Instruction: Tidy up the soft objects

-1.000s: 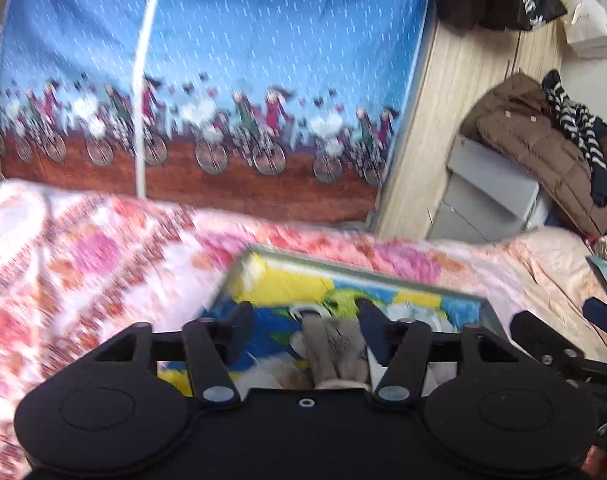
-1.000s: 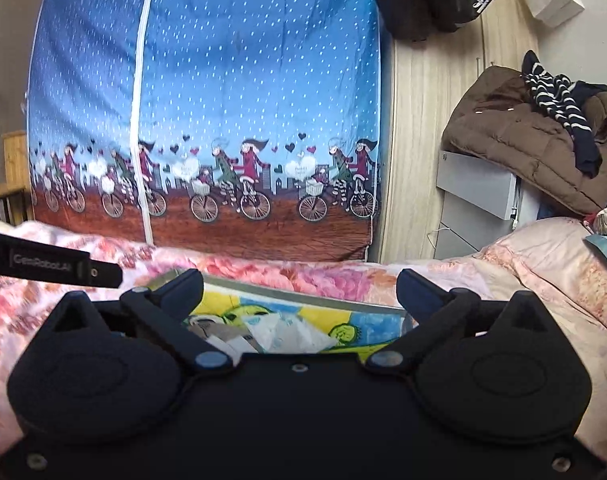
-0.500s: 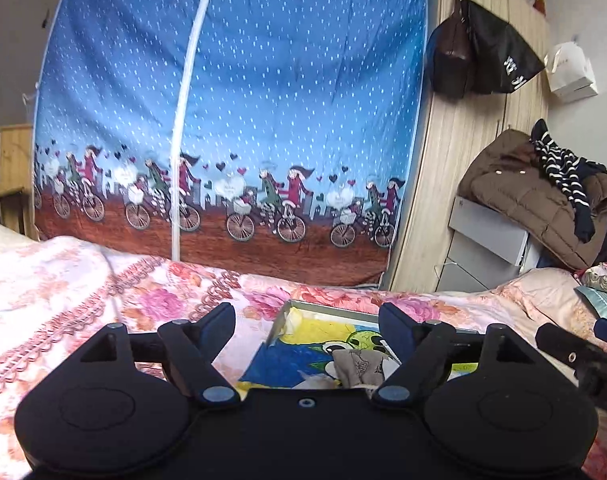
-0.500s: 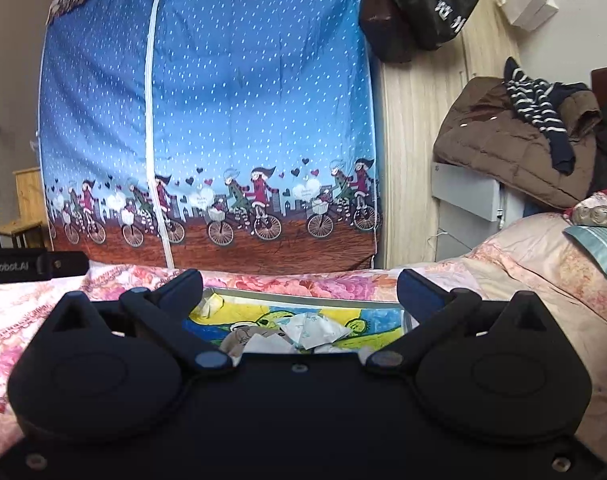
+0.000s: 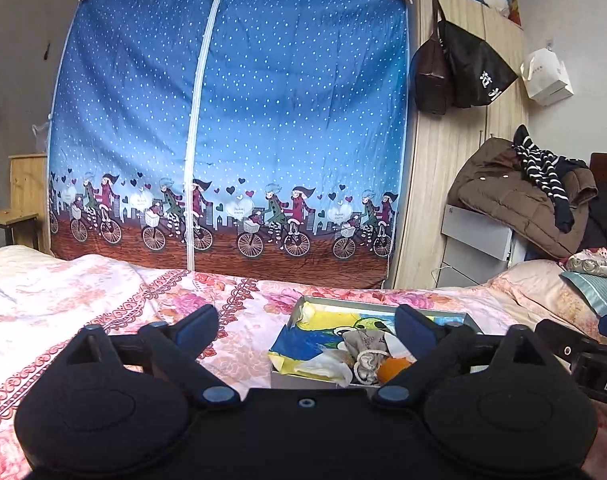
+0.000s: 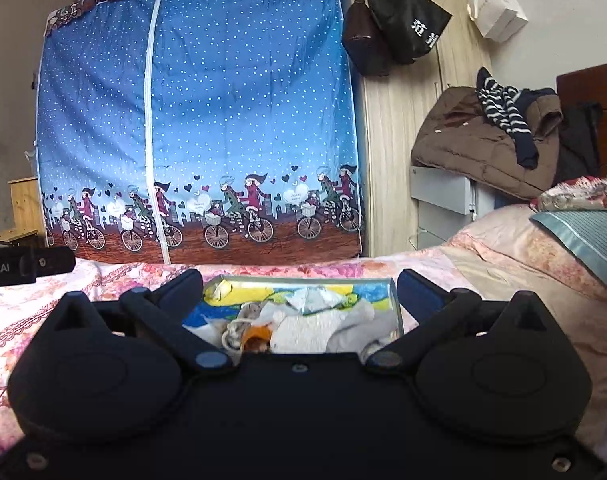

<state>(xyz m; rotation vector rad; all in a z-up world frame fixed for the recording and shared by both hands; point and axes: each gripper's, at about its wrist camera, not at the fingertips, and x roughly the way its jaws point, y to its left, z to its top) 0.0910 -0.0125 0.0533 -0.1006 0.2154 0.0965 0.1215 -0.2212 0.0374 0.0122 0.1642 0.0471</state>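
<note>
While both jaws gape empty, left gripper [image 5: 307, 322] and right gripper [image 6: 299, 286] face the box [image 6: 303, 280] of cloths [image 6: 323, 324].

Bed [image 5: 83, 304], pink floral cover. Directly on it: one shallow box [image 5: 377, 307] with cartoon-print lining, holding soft items; teal-striped pillow [image 6: 583, 236] at the right edge.
</note>
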